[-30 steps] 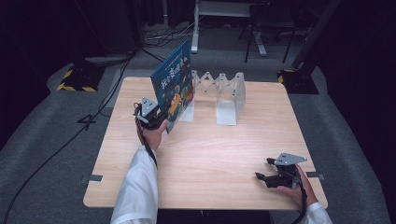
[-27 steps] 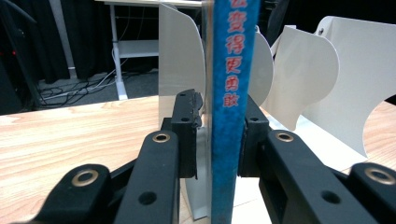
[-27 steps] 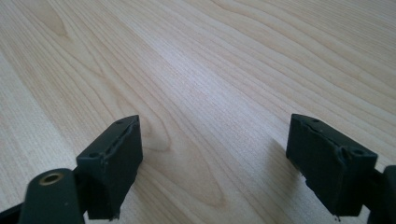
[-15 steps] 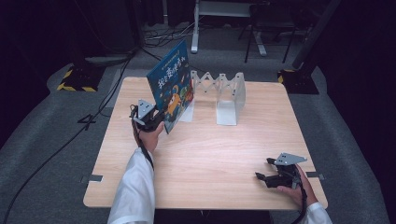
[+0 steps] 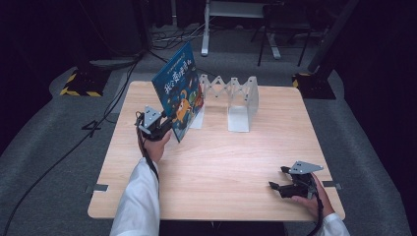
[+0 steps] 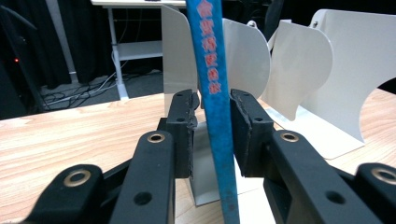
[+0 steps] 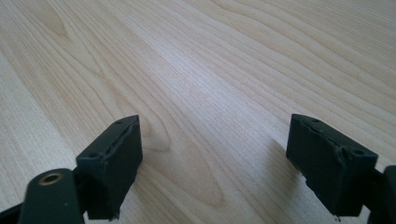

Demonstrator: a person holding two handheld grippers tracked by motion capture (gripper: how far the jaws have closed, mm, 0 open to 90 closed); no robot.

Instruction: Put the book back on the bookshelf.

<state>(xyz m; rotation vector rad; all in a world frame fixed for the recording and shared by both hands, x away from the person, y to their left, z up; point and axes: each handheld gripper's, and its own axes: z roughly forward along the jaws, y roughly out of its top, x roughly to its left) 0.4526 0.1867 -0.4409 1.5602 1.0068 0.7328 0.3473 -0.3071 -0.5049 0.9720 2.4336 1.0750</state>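
A pale wooden table (image 5: pixel 216 162) stands on grey carpet in a dark room, with cables trailing across the floor behind it. From above, a blue picture book (image 5: pixel 178 96) stands tilted at the far left of the table, just beside a white zigzag rack (image 5: pixel 231 98) of metal dividers. The left gripper (image 5: pixel 164 126) meets the book at its near lower edge, while the right gripper (image 5: pixel 281 188) rests low at the near right corner, well apart from everything.

In the left gripper view, the book's blue spine (image 6: pixel 215 107) runs upright between the two black jaws. A sliver of gap seems to show on each side, so I cannot tell whether they are pinching it or merely bracketing it (the spine leans a little, too). The white dividers (image 6: pixel 299 70) stand just behind.

In the right gripper view, the jaws are spread wide over bare wood grain (image 7: pixel 196 84), holding nothing.

The book looks thin, light and fairly stiff, with a glossy cover that could slip. It is best taken low on the spine, where the boards are firmest. A grip near the open page edge would likely let it flop.
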